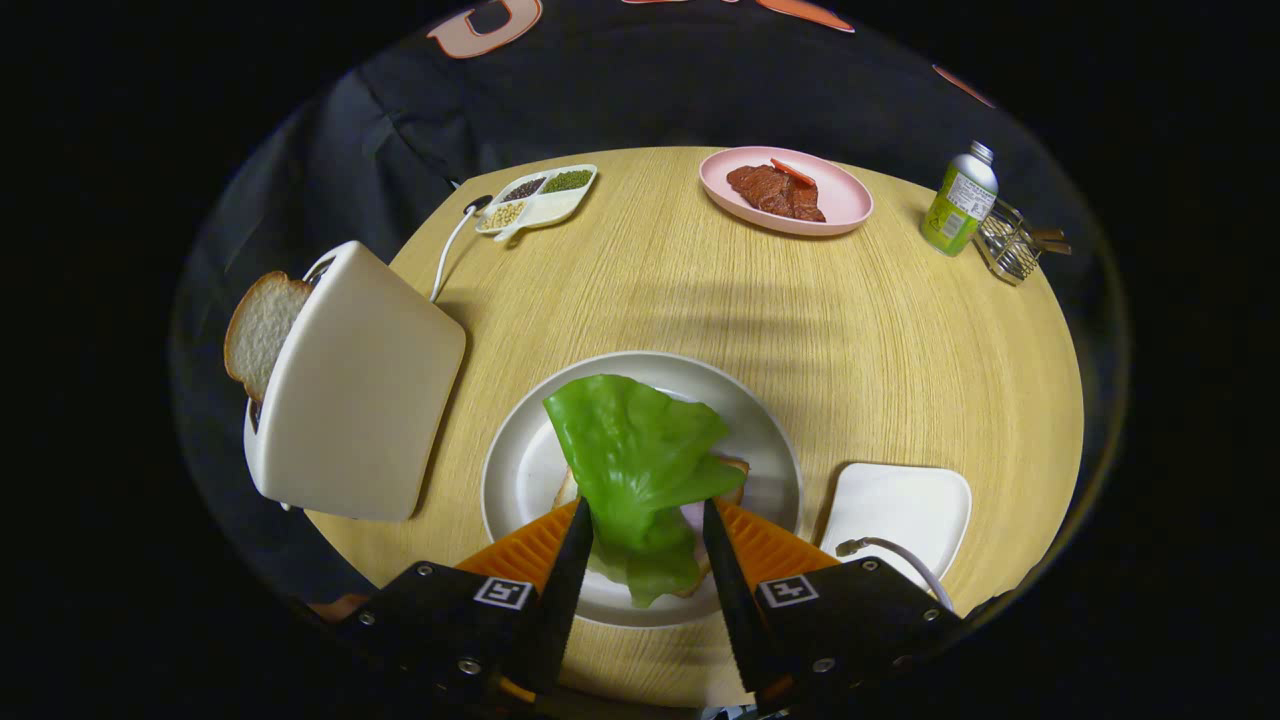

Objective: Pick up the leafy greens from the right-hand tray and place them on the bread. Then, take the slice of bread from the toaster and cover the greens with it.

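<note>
Gripper above the white plate, its fingers spread with the leafy greens lying between them; whether either finger touched the leaf could not be told. The greens draped over the bread on the plate, reaching past it toward the far left. The second slice stood in the toaster to the left. Risk: the leaf, lying off-centre, might cling to a finger and slide off the bread as the gripper lifts away

A round wooden surface holds a white toaster, a big white plate, a small white tray, a pink plate, a bottle, a wire basket and a dish of beans.
</note>
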A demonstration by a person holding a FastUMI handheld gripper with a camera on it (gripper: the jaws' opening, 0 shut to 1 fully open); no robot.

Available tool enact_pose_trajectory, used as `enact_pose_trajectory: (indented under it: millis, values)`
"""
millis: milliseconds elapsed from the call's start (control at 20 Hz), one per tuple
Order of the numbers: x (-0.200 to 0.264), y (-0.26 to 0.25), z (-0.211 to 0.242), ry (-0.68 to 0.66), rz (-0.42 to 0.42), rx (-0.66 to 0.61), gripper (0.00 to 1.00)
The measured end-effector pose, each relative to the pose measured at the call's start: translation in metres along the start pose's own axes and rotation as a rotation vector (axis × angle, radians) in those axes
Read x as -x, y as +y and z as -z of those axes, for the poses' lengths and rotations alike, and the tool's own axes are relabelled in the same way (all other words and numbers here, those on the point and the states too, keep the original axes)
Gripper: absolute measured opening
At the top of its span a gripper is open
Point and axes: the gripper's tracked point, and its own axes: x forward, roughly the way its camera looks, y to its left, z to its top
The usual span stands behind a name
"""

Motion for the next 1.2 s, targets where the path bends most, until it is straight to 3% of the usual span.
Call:
enact_pose_trajectory:
  millis: [200, 350, 450, 600, 850, 1200]
  values:
    - [0.014, 0.008, -0.010, -0.041, -0.010, -0.026, 0.80]
    - [0.014, 0.003, -0.014, -0.044, 0.030, -0.013, 0.80]
    - [0.023, 0.015, -0.022, -0.048, 0.010, -0.023, 0.81]
    - [0.058, 0.051, -0.052, -0.095, -0.067, -0.041, 0.82]
    - [0.101, 0.099, -0.096, -0.119, -0.074, 0.026, 0.82]
    - [0.104, 0.192, -0.114, -0.038, -0.145, 0.063, 0.93]
